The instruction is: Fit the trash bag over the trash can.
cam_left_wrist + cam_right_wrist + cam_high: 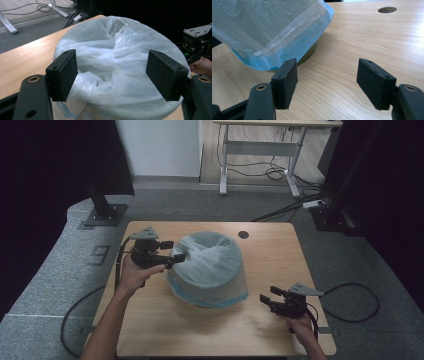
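**Both my grippers spread wide at the bagged bin**

My left gripper (174,254) hovers at the rim of the bin (210,292), jaws spread wide. In the left gripper view, the crumpled white plastic bag (117,62) lining the bin lies between and just beyond my fingers (63,72), not pinched. My right gripper (327,82) sits low over the wooden table (372,37), jaws also wide, holding nothing. The bag's blue-tinted hem lies just ahead of its left finger, apart from it.
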A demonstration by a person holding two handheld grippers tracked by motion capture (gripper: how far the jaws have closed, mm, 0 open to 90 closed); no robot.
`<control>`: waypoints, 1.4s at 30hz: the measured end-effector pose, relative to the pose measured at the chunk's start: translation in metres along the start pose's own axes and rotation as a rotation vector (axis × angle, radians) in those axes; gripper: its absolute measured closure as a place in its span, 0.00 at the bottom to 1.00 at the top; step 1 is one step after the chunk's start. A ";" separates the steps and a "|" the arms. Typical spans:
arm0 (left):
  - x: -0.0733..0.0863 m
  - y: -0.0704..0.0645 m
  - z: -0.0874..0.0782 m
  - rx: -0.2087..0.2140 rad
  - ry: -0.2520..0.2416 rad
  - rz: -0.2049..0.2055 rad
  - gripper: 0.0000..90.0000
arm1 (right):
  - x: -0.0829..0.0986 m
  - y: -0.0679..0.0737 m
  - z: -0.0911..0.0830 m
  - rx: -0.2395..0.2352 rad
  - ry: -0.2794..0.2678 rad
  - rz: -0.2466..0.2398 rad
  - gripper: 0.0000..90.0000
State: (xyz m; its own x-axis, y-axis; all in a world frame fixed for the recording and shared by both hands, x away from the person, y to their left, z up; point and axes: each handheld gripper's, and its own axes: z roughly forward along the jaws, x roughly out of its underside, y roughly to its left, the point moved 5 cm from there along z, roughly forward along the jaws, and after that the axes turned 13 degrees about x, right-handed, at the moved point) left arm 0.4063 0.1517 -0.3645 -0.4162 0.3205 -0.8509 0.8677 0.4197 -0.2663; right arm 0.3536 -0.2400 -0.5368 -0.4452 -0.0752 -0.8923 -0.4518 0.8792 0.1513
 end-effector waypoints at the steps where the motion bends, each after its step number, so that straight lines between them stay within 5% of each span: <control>1: -0.003 0.000 0.002 0.003 0.006 0.003 0.29 | 0.000 0.000 0.000 0.001 0.000 0.000 0.36; 14: -0.025 0.004 0.038 0.047 0.096 0.015 0.30 | 0.002 -0.003 0.001 0.022 0.014 0.011 0.36; 25: -0.040 0.006 0.067 0.052 0.162 -0.015 0.34 | 0.002 -0.002 0.001 0.023 0.010 0.010 0.37; 33: -0.051 0.019 0.091 0.042 0.214 -0.027 0.34 | 0.003 -0.003 0.001 0.020 0.015 0.012 0.36; 36: -0.052 0.026 0.099 0.005 0.255 -0.010 0.35 | 0.003 -0.004 0.001 0.023 0.014 0.012 0.37; 42: -0.050 0.034 0.113 0.026 0.294 -0.044 0.35 | 0.003 -0.006 0.000 0.027 0.012 0.012 0.37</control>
State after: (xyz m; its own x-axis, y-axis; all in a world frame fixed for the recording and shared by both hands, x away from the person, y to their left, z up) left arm 0.4875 0.0539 -0.3827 -0.5111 0.5360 -0.6720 0.8522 0.4178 -0.3149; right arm 0.3547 -0.2458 -0.5402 -0.4598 -0.0699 -0.8852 -0.4256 0.8923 0.1506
